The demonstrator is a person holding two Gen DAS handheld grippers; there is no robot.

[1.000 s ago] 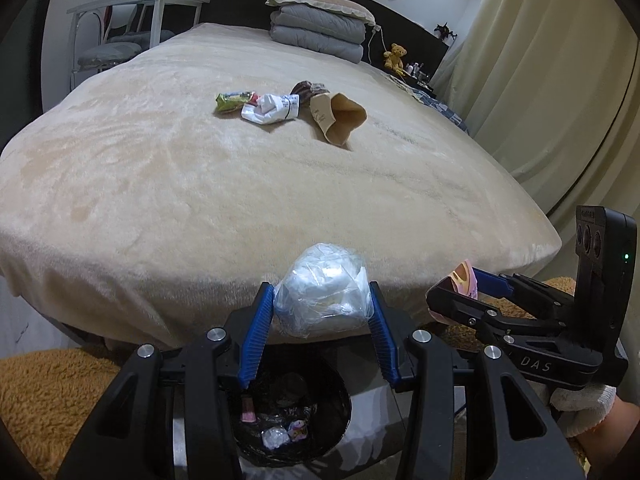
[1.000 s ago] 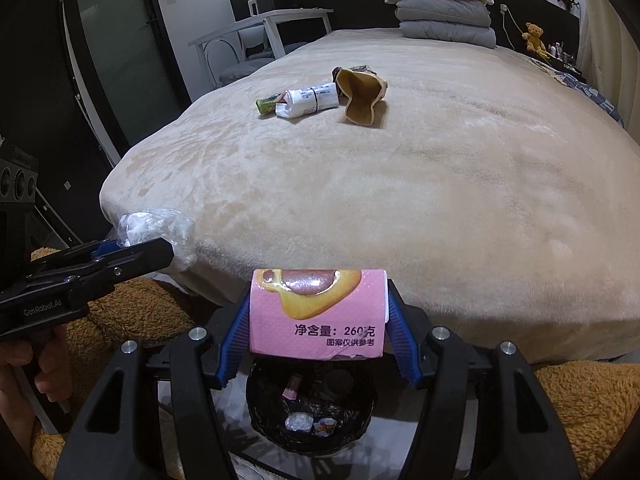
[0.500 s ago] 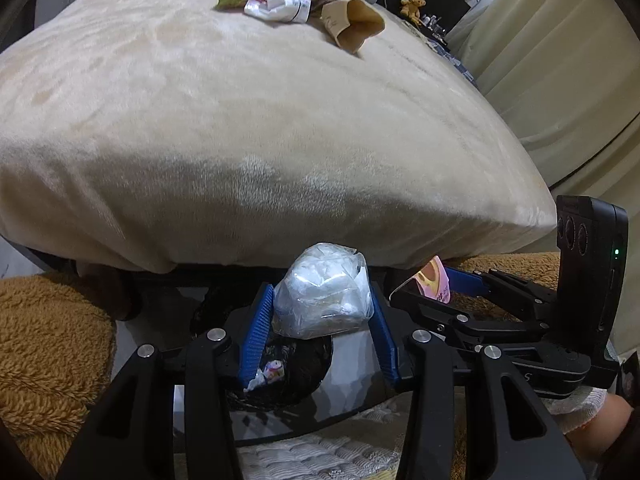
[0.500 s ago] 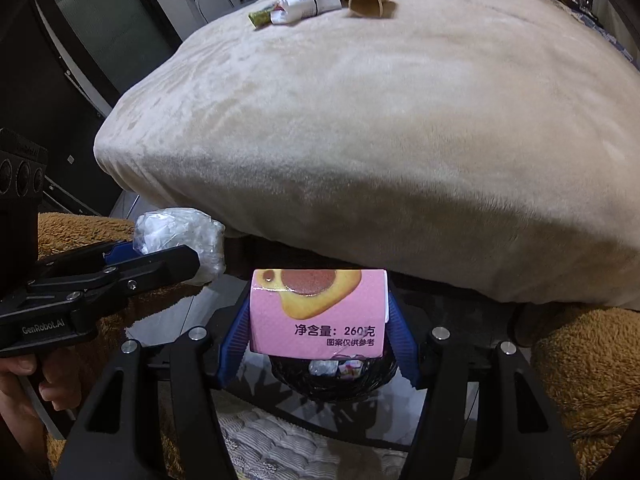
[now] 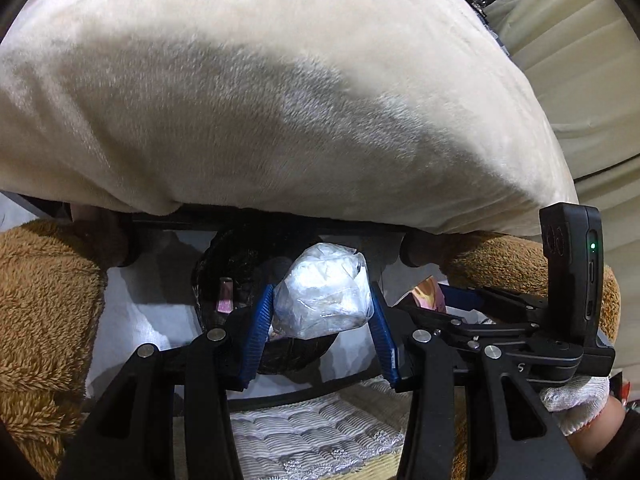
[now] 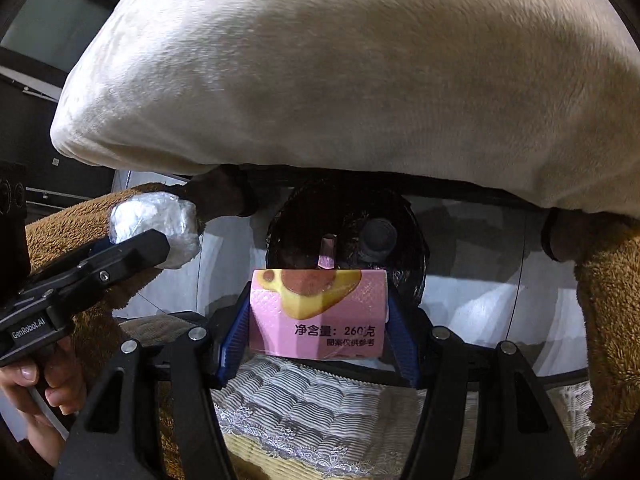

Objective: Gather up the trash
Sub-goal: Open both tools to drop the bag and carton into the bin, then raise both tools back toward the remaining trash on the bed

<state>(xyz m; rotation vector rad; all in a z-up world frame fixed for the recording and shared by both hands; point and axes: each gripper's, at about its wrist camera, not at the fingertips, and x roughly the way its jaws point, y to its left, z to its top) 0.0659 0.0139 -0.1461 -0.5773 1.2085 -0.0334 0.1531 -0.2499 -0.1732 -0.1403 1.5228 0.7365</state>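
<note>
Both pieces should fall cleanly into the black-lined bin at the foot of the bed, so I judge it best to centre each load over the opening before parting the jaws, one side at a time. My left gripper is clamped on a crumpled clear plastic wad, hanging over the bin's near rim. My right gripper is clamped on a flat pink snack packet with printed text, just short of the rim.

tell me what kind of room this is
Most likely a bedroom: a bed under a cream plush blanket fills the view, with curtains beside it and a black-lined trash bin at its foot.
</note>
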